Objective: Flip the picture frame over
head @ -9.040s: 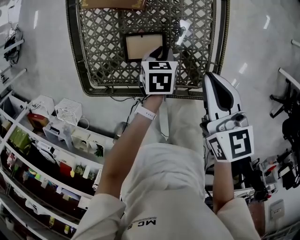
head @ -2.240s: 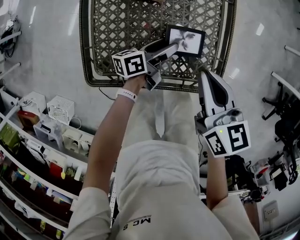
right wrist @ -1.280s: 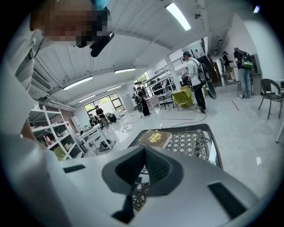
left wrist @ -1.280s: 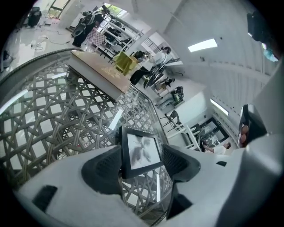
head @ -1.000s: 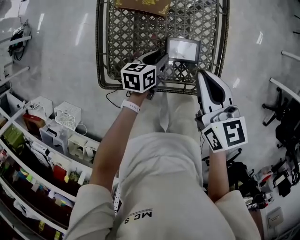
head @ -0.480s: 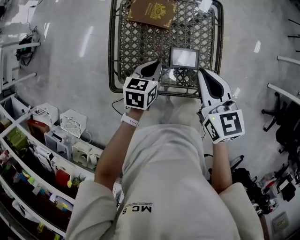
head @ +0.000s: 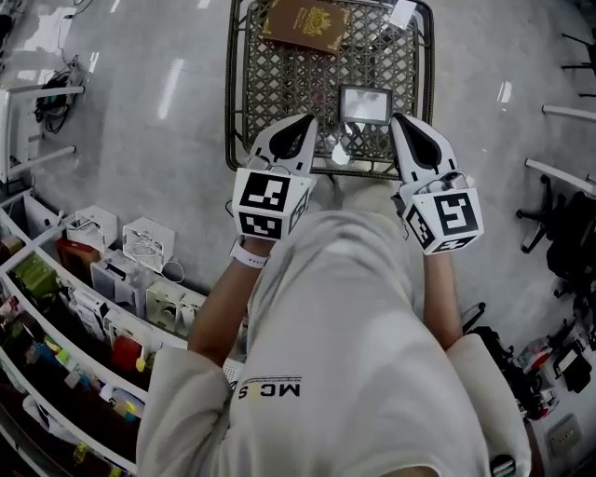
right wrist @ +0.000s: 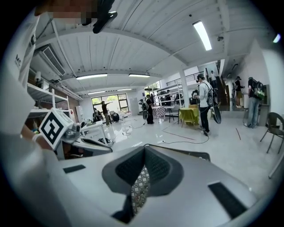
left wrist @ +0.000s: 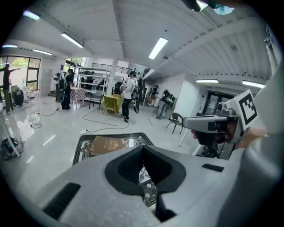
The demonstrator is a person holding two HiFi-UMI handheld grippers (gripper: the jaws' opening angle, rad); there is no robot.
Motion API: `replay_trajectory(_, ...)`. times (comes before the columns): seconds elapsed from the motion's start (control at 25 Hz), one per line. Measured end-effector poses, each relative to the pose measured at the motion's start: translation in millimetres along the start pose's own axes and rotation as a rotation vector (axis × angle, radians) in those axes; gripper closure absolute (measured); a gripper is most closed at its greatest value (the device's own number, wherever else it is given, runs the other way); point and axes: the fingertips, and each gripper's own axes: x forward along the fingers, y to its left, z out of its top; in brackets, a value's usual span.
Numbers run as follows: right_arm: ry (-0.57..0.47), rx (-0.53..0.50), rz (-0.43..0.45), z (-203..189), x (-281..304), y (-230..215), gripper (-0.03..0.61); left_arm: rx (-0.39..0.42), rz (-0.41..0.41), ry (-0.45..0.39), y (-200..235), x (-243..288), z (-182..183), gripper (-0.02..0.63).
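The picture frame (head: 365,104) lies flat, picture side up, near the front right of the lattice table (head: 238,112). Nothing touches it. My left gripper (head: 308,118) is held up close to the body, short of the frame and to its left, shut and empty. In the left gripper view its jaws (left wrist: 143,150) meet at the tips, with the table (left wrist: 80,144) below them. My right gripper (head: 395,118) hovers beside the frame's near right corner, also shut and empty. The right gripper view shows only lattice behind the right gripper (right wrist: 144,150).
A brown book (head: 305,25) lies at the back of the table, also seen as the brown book (left wrist: 108,144). A white tag (head: 402,13) sits at the far right corner. Shelves (head: 84,270) full of items stand at left, chairs (head: 568,233) at right. People (left wrist: 128,95) stand far off.
The left gripper has closed, pulled back from the frame and risen toward the body. The right gripper has risen a little. The frame stays flat on the table.
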Motion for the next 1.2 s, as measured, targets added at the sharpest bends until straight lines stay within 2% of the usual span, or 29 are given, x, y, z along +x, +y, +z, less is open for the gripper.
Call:
replay_trajectory(0.24,-0.010,-0.020,-0.007,5,-14,9,0.561,0.037,0.049,-0.074,-6,-39,25,0.589)
replay_trajectory(0.48,-0.042,-0.012,-0.004,11,-34,18,0.563,0.060,0.057,-0.124,-12,-62,40,0.589)
replay_trajectory(1.2,-0.043,-0.022,-0.019,7,-37,36,0.561,0.022,0.076,-0.132,-4,-78,24,0.589)
